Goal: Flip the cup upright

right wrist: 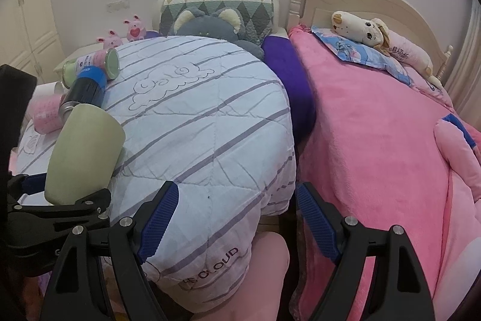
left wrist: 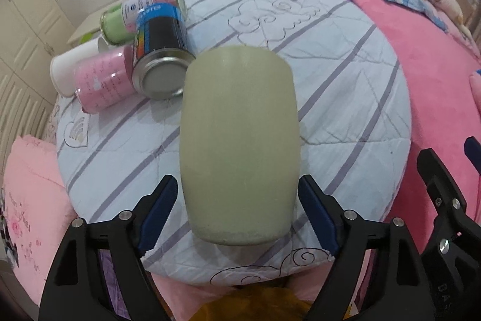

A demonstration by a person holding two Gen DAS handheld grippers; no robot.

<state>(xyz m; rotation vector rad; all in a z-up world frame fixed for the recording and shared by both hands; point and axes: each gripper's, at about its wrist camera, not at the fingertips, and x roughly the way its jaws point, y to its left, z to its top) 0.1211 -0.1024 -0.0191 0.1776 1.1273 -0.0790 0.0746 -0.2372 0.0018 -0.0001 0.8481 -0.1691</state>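
Left tool (left wrist: 239,211) hiding cup (left wrist: 239,146) rim

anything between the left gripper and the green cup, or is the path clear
Nothing visible stands between them: the green cup already lies between the left gripper fingers on the striped quilt. The cans sit beyond it, aside.

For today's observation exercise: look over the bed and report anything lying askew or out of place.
The left claw grips a green cup tilted off the striped quilt, not upright. Behind it, several containers lie toppled in a heap: a blue-and-black can, a pink cup and a white cup. Nothing looks spilled.
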